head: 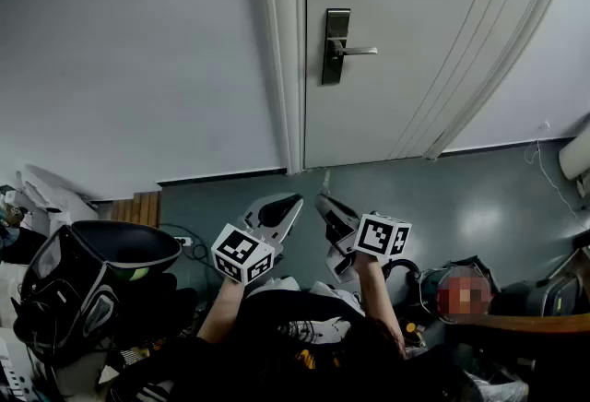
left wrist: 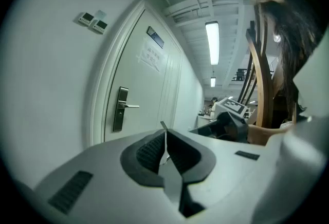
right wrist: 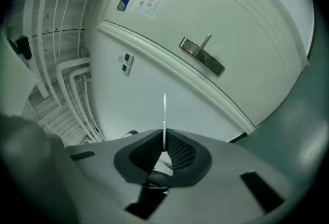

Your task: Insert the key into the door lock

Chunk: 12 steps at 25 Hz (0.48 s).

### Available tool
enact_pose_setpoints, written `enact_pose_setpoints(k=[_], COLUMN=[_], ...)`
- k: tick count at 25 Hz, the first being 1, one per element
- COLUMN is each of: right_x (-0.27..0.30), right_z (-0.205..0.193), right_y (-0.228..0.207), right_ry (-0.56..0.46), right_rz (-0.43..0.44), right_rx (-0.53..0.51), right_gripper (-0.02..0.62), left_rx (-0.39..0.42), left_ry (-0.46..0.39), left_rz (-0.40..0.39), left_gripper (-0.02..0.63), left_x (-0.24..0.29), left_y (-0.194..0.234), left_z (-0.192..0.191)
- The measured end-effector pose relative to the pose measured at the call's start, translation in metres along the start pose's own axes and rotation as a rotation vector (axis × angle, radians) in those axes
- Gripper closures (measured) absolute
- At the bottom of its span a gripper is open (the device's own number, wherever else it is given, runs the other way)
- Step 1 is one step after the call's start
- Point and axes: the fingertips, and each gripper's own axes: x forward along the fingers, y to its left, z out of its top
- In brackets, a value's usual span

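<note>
Right hand-held gripper (right wrist: 163,136) clamps key (right wrist: 164,112); left hand-held gripper (left wrist: 164,134) closed on thin strip (left wrist: 163,125). Door lock (head: 336,45) upper centre, head view.

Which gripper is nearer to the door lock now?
Right. The right gripper, with the key, is almost straight below the lock in the head view; the left gripper, shut on a thin strip, is further left. Both are far from it.

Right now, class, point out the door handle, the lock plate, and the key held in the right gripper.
door handle (head: 359,50): head view, middle of the lever.
lock plate (head: 333,68): head view, lower part of the plate.
key (right wrist: 164,115): right gripper view, blade standing above the shut jaws.
</note>
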Motion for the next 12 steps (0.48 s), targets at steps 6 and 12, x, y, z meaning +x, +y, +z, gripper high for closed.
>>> enact_pose_setpoints(k=[6, 12], right_x=[0.018, 0.035], right_z=[-0.002, -0.01], right_y=[0.008, 0.021], right_ry=[-0.014, -0.025], right_rz=[-0.006, -0.008], right_rx=[-0.015, -0.021], right_gripper=[0.575, 0.575], left_rx=[0.004, 0.003], left_ry=[-0.007, 0.0], left_rz=[-0.005, -0.007], left_gripper=[0.591, 0.591], left_x=[-0.015, -0.033], left_y=[0.015, 0.031], left_z=[0.005, 0.003])
